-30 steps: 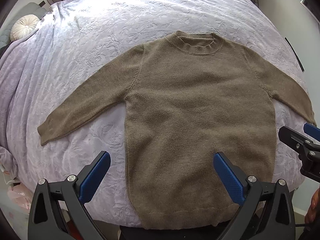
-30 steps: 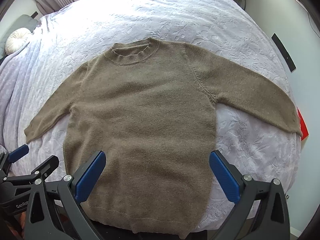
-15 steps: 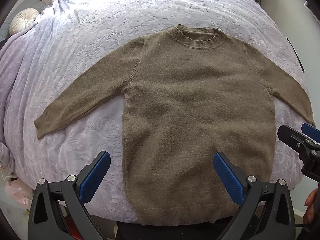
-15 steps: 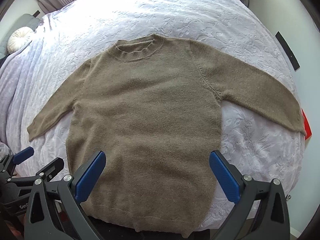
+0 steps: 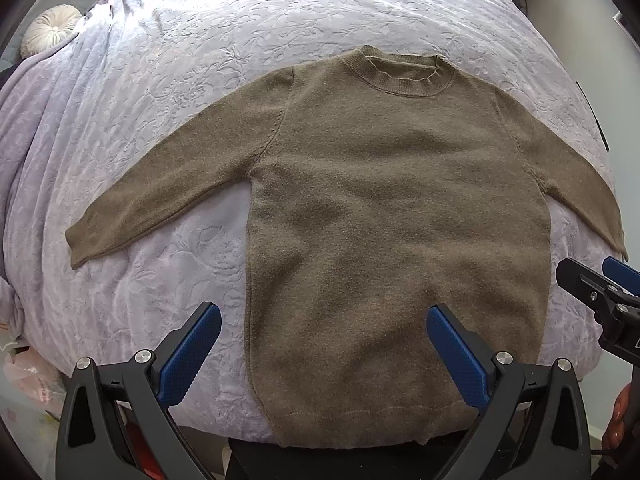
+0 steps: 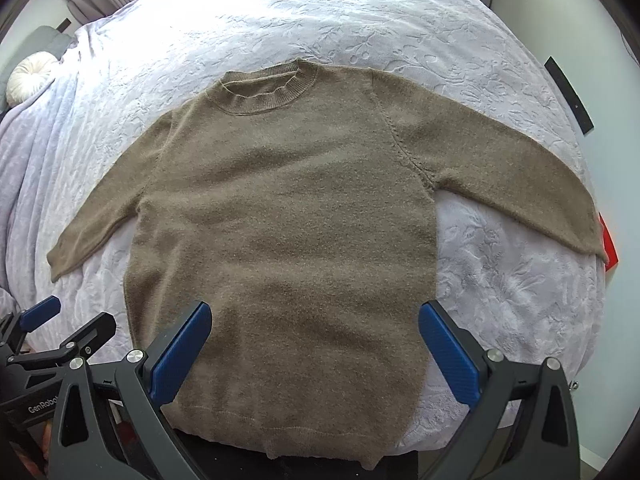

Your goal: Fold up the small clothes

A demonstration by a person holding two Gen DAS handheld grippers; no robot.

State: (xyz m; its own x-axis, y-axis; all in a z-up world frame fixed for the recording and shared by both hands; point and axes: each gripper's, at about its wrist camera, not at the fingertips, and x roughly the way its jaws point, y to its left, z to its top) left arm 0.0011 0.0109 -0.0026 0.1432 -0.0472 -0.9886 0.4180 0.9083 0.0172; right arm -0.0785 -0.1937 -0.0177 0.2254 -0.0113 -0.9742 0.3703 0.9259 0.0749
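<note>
Sweater (image 5: 396, 216) lies flat, front up, on the bed (image 5: 200, 60), which has a pale lilac embossed cover. Collar (image 5: 404, 74) points to the far side, hem (image 5: 372, 416) at the near edge, slightly overhanging it. Both sleeves are spread out and angled down from the shoulders: left sleeve (image 5: 172, 184) fully on the cover, right sleeve (image 6: 504, 176) reaching toward the bed's right edge, cuff near a red object (image 6: 608, 244) just beyond the sweater.

Left tongs (image 5: 322, 354) hover above the sweater's lower left part, blue pads wide apart, nothing between them. Left pad sits over bare cover just left of the sweater's side seam, right pad over the body.

Right tongs (image 6: 314, 350) hover above the sweater's lower right part, pads also wide apart, gripping nothing. Left pad over the body, right pad at the sweater's right side edge.

Each tongs shows in the other's view at the frame edge, both near the hem end of the sweater. No contact with the fabric visible from either.

White round cushion (image 5: 50, 34) sits well beyond the left sleeve, at the far left corner of the bed.
</note>
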